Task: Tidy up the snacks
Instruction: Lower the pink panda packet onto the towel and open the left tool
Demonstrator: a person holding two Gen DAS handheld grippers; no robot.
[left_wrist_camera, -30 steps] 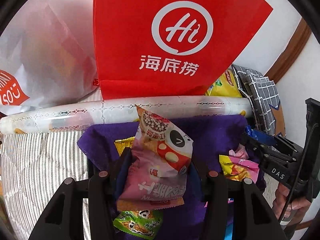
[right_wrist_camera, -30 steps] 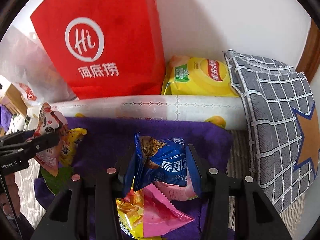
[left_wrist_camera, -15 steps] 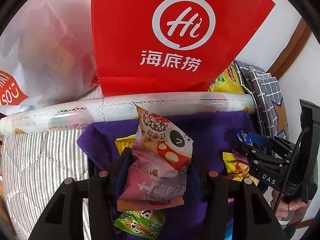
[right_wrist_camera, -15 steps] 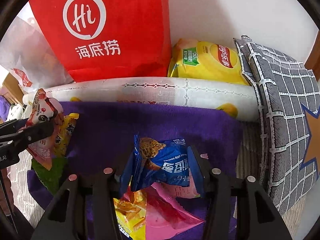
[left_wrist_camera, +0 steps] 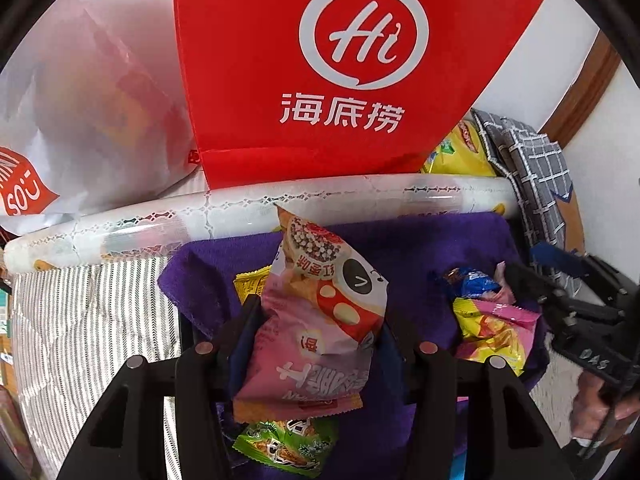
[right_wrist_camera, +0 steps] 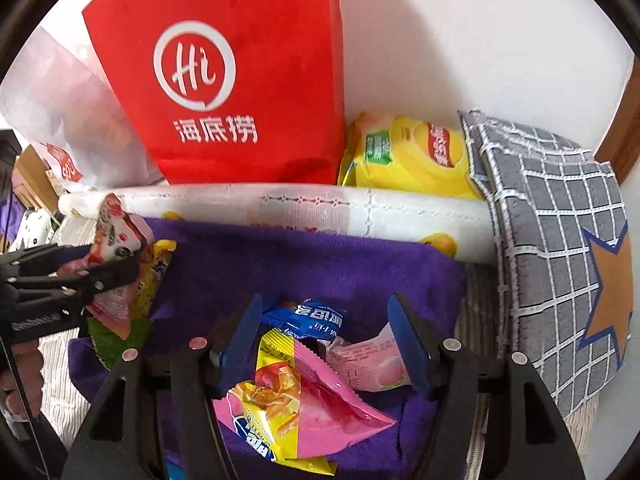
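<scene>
While the left gripper stayed clamped on the pink snack packet above the purple cloth, the right gripper's jaws had just been opening (nothing pinched), the blue cookie packet lying loose on the cloth.

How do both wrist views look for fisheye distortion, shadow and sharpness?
Left wrist: dark vignette at the corners, the white patterned roll bows into an arc, the red paper bag is sharp. Right wrist: same vignette, the bag throws a soft shadow on the white wall, slight blur throughout.
</scene>
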